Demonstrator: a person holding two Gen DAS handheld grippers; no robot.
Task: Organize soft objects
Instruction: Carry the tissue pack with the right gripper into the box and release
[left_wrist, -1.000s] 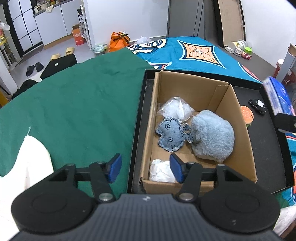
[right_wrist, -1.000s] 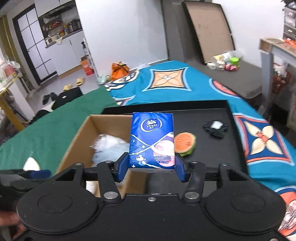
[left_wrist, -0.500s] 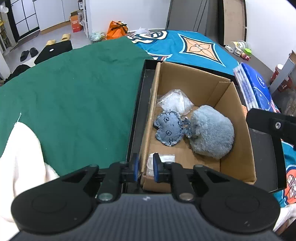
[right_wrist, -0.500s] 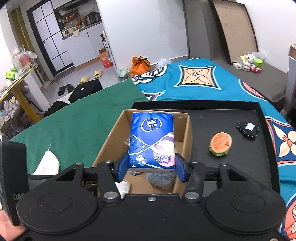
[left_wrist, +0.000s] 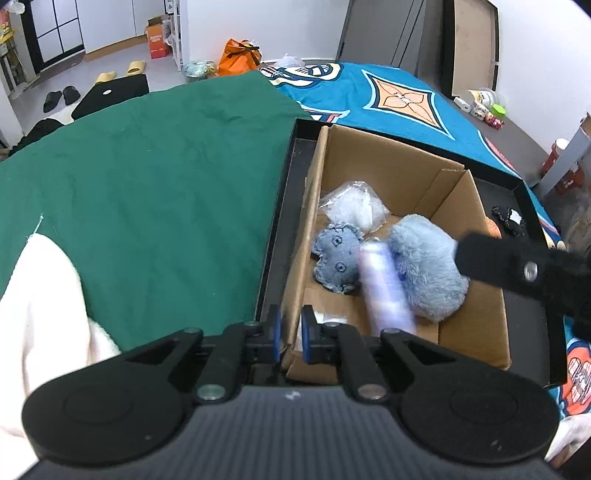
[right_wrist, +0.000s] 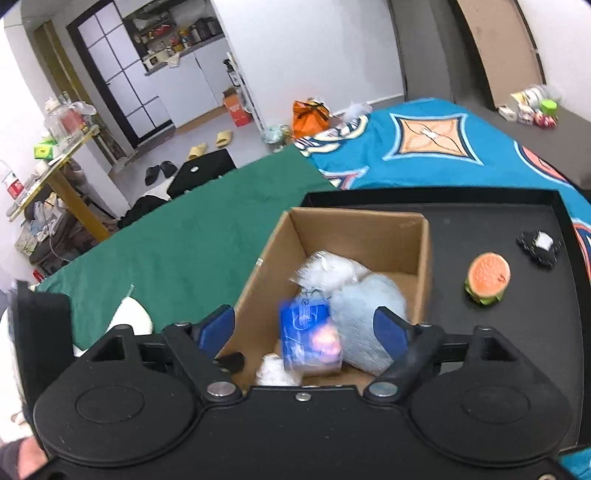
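An open cardboard box (left_wrist: 391, 162) stands on a black tray (left_wrist: 532, 206). Inside lie a fluffy light-blue plush (left_wrist: 424, 269), a small blue-grey stuffed toy (left_wrist: 336, 258), a clear bag of white filling (left_wrist: 354, 206) and a white bundle (right_wrist: 275, 369) at the near corner. My left gripper (left_wrist: 290, 334) is shut on the box's near left wall. My right gripper (right_wrist: 303, 326) hovers over the box with its jaws opening. The blue tissue pack (right_wrist: 308, 339) is blurred, free of the pads and dropping between the toys (left_wrist: 384, 291).
A burger toy (right_wrist: 487, 277) and a small black item (right_wrist: 537, 245) lie on the tray right of the box. Green cloth (left_wrist: 166, 184) covers the surface to the left, with a white cloth (left_wrist: 37, 295) at its near edge. A blue patterned blanket (right_wrist: 432, 140) lies behind.
My left gripper closed onto the box wall. My right gripper carried the tissue pack over the box, then opened, and the pack left its pads and fell inside.
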